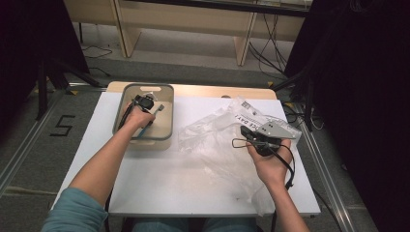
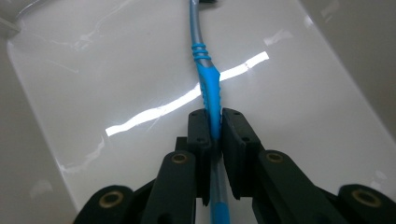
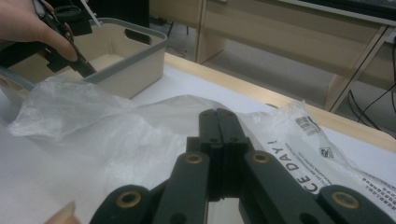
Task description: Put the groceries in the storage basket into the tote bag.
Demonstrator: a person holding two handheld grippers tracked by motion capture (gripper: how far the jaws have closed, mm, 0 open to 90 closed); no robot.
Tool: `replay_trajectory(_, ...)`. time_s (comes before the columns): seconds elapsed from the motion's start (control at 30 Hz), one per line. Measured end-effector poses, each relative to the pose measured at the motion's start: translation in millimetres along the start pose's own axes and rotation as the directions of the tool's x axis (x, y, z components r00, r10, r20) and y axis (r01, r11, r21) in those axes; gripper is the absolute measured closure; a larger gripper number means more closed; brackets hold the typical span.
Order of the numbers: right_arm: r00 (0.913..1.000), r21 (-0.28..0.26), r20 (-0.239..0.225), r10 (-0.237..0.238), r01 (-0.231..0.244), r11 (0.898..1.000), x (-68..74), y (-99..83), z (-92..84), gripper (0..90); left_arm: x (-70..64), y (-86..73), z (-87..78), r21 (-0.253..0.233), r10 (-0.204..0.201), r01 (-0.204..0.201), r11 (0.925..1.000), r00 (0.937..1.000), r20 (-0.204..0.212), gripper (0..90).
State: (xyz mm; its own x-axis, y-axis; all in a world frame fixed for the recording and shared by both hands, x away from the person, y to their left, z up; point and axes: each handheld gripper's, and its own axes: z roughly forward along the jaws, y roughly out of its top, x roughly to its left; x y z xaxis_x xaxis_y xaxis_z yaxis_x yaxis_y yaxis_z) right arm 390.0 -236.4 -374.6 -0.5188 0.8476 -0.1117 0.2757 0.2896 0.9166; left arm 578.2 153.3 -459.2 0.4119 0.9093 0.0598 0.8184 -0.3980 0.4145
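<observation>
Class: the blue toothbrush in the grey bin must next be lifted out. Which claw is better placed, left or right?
Left. The left claw is inside the bin, its jaws pressing on the toothbrush handle. The right claw is shut at the plastic bag, away from the bin.

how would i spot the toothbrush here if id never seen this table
Find the grey bin at the white table's far left. Inside it, the left gripper clamps a thin toothbrush; its bright blue handle stands out against the pale bin floor.
</observation>
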Motion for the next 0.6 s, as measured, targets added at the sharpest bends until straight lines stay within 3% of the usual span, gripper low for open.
replay_trajectory(0.6,1.0,0.002,0.001,-0.004,0.004,1.0,0.4,-0.1,-0.1,90.0,-0.1,0.4,-1.6,0.03,0.036,-0.036,0.9989,0.9991,-0.023,82.4)
